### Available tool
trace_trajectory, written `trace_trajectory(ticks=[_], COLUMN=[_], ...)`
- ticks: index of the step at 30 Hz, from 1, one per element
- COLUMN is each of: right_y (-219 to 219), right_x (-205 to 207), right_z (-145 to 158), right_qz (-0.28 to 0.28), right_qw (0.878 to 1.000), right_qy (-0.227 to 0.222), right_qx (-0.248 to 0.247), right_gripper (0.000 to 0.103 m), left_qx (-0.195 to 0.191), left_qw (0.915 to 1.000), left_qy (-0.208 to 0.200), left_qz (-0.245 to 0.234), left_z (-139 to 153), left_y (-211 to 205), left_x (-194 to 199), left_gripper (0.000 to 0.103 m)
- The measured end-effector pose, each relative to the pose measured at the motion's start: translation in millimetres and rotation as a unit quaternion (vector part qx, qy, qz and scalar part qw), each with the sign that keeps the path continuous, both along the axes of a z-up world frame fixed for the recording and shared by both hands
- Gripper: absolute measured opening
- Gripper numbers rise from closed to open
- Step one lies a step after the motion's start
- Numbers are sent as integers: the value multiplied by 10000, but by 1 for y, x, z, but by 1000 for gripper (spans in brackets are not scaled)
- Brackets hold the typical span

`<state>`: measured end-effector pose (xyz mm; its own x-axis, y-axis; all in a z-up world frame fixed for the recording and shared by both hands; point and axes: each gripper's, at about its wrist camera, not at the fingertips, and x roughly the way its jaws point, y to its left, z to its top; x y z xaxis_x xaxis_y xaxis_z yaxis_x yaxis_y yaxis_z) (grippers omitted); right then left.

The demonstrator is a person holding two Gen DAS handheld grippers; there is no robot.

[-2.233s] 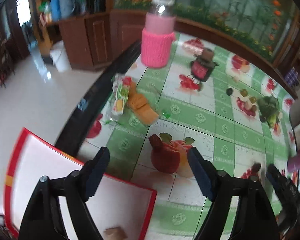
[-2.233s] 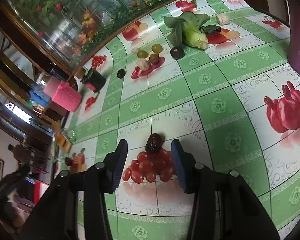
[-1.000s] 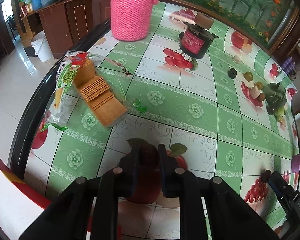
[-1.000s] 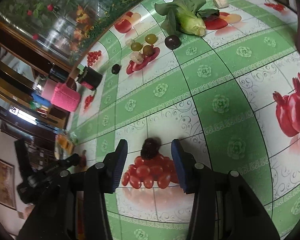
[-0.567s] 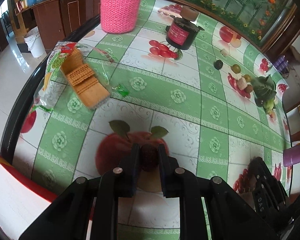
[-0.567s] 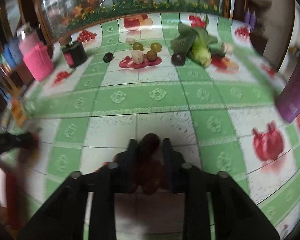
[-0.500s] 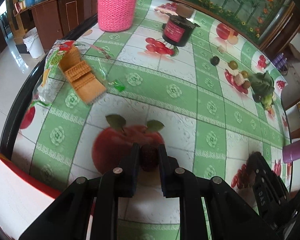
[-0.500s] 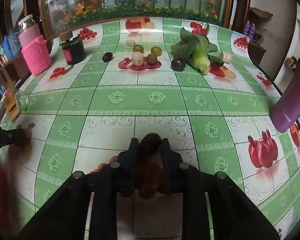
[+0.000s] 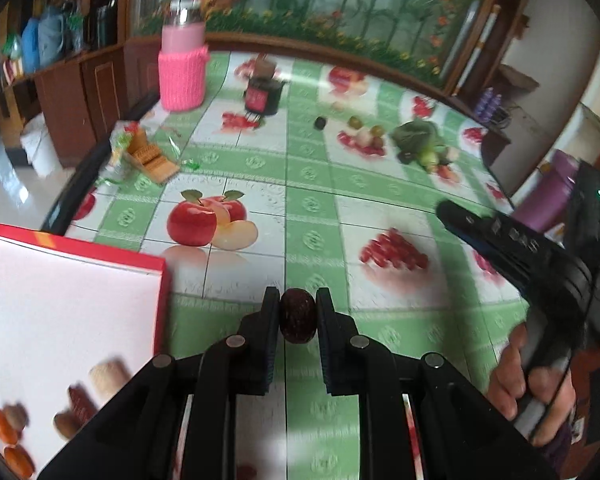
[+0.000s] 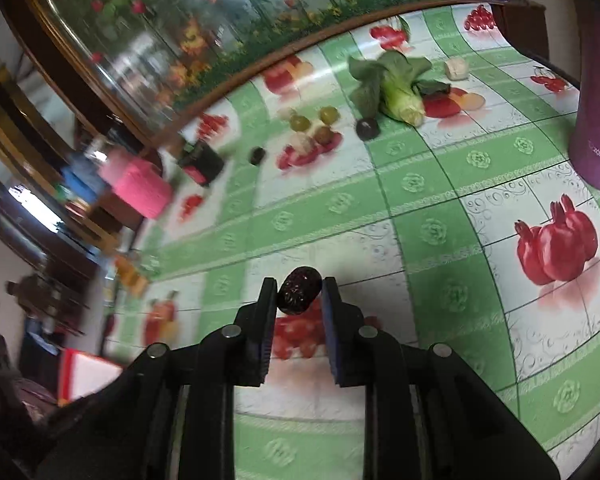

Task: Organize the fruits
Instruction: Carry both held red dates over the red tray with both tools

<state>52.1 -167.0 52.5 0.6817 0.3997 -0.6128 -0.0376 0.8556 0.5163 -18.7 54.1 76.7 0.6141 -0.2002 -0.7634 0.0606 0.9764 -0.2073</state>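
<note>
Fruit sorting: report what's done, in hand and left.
Done: a few pieces lie in the red box. In hand: left tongs grip a dark date; right tongs grip another date. Left: green grapes and a plum on the table.

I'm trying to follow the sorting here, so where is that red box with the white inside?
In the left wrist view the red box sits at the lower left, on the table's near edge, just left of the left tool holding a dark date.
</note>
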Motion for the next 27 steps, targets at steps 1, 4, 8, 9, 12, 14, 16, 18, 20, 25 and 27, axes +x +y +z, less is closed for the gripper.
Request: trace_trajectory(ticks=[1,4,8,9,12,14,16,18,20,25,27], right_y=[2,14,41,49,83,110,134,159,182,229,247], right_x=[-6,-34,-76,-85,-113,-127,-137,-144,-150,-176,-187], right_z=[4,15,18,17,18,20,21,22,20,11,9], right_qz=[55,265,601,714,1258,1642,1924,2190,2418,3003,3311], right_qw=[9998,9975,9940,9930,9866,9807,9754,9701,9653,9495,9392], right_qy=[-158,-616,-884,-922,-1029,-1061,-1074,-1047,-978,-870,-857], right_qx=[49,204,241,199,134,88,6,-52,-88,-246,-315], right_gripper=[25,25,25,25,25,25,25,25,25,25,25], left_qx=[75,193,372,409,704,967,962,915,908,845,774], left_qw=[9998,9980,9950,9942,9911,9873,9855,9826,9785,9721,9713], left_qy=[-202,-604,-920,-974,-1036,-1048,-1032,-1035,-1068,-1091,-1082], left_qz=[-43,-46,149,216,452,698,941,1243,1511,1898,1971], left_z=[6,17,23,23,23,21,20,20,20,17,14], left_y=[0,8,26,34,55,72,93,117,136,171,182], left_x=[-19,-62,-112,-125,-152,-165,-172,-175,-177,-184,-185], left_gripper=[17,17,17,17,17,17,17,17,17,17,17])
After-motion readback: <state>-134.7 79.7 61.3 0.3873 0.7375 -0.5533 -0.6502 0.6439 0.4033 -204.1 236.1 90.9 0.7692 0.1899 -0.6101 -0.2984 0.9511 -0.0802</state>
